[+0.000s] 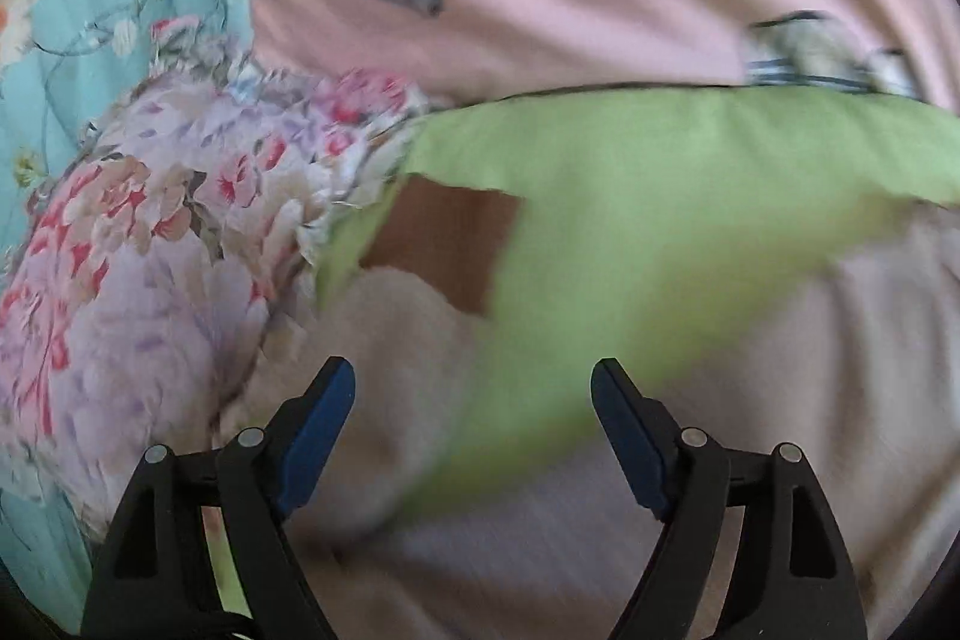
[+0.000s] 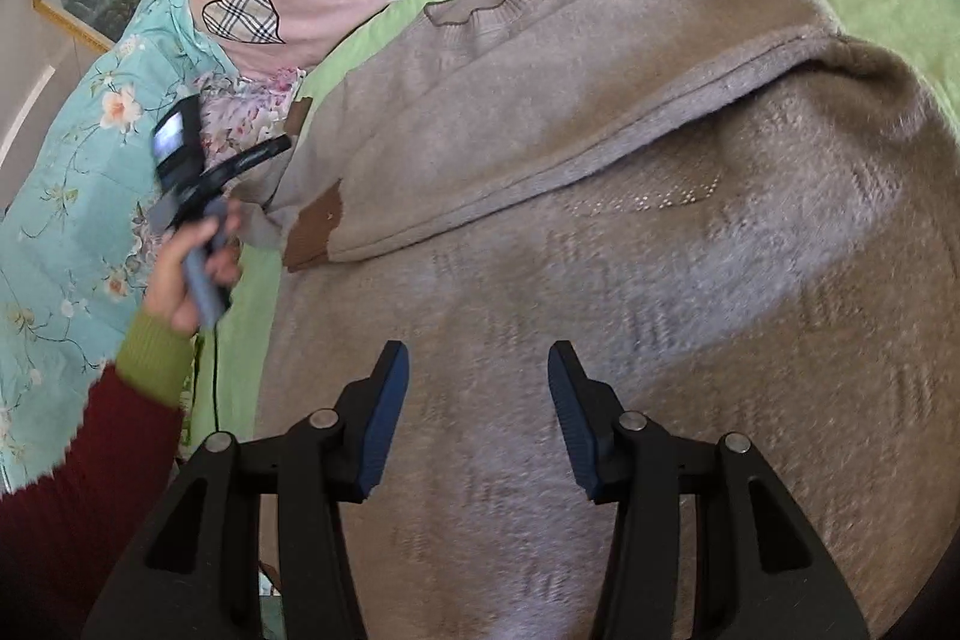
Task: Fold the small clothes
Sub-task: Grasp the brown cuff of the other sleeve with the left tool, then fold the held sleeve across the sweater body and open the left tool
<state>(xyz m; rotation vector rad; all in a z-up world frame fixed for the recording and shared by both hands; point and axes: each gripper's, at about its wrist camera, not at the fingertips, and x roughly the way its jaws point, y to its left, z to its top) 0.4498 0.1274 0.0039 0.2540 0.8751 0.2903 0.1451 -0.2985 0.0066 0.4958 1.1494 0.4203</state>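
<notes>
right tongs (image 2: 478,418) spread, empty | left tongs (image 1: 473,430) spread, empty | fuzzy taupe knit sweater (image 2: 600,280), sleeve folded | smooth green sheet (image 1: 630,160)

Both tools (image 1: 473,427) (image 2: 478,415) agape, empty

The right gripper (image 2: 478,415) hangs with jaws apart over the flat taupe sweater (image 2: 630,310); nothing rises between its fingers and the knit. A sleeve (image 2: 540,124) folded across the sweater forms a low ridge ahead. To the left, the left hand (image 2: 192,274) and its gripper crowd the brown cuff (image 2: 315,232). The left gripper (image 1: 473,424), jaws wide, faces the green sheet (image 1: 630,196), with bunched floral bedding (image 1: 150,244) banked at its left.
</notes>
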